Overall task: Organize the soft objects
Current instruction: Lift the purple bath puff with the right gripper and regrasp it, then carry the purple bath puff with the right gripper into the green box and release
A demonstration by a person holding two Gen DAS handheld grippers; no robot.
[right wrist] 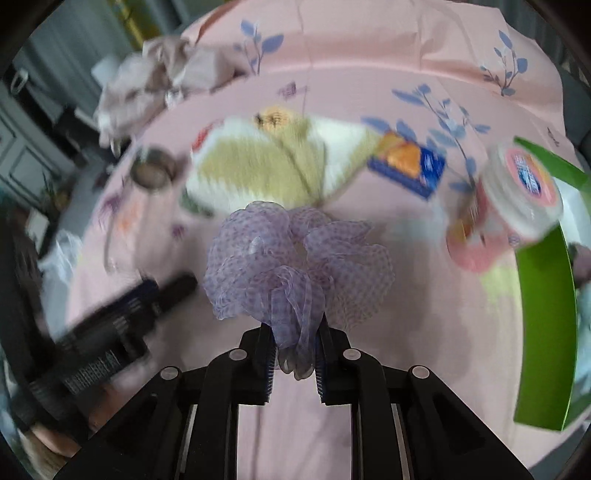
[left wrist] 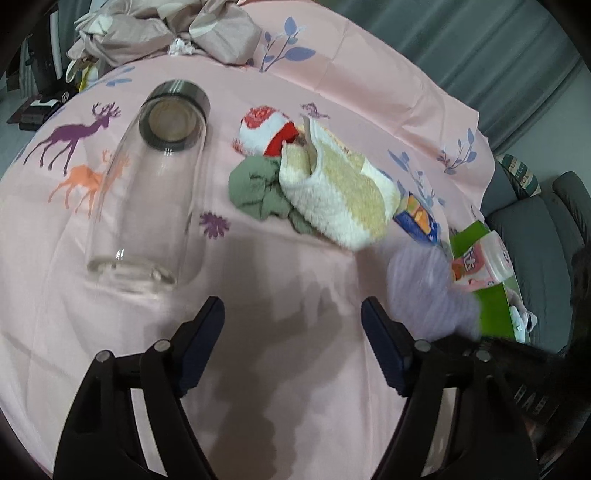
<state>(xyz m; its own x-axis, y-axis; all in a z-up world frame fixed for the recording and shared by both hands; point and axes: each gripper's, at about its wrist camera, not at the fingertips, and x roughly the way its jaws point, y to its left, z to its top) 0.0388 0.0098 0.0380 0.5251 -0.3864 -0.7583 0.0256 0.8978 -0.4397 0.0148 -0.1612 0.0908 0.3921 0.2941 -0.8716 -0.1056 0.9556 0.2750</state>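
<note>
My right gripper (right wrist: 294, 334) is shut on a lilac checked mesh scrunchie (right wrist: 295, 258) and holds it above the pink sheet; it shows blurred in the left wrist view (left wrist: 424, 288). My left gripper (left wrist: 291, 314) is open and empty over the sheet. Ahead of it lie a cream and beige fluffy sock (left wrist: 340, 192), a green cloth (left wrist: 258, 188) and a red and white sock (left wrist: 266, 129), all touching. The fluffy sock also shows in the right wrist view (right wrist: 266, 162). A green box (right wrist: 546, 325) stands at the right; it also shows in the left wrist view (left wrist: 495, 306).
A clear glass jar (left wrist: 147, 192) lies on its side at the left. A blue snack packet (right wrist: 410, 166) and a pink bottle (right wrist: 506, 206) lie near the green box. Crumpled bedding (left wrist: 166, 33) is piled at the back. The left gripper's arm (right wrist: 110, 332) shows at lower left.
</note>
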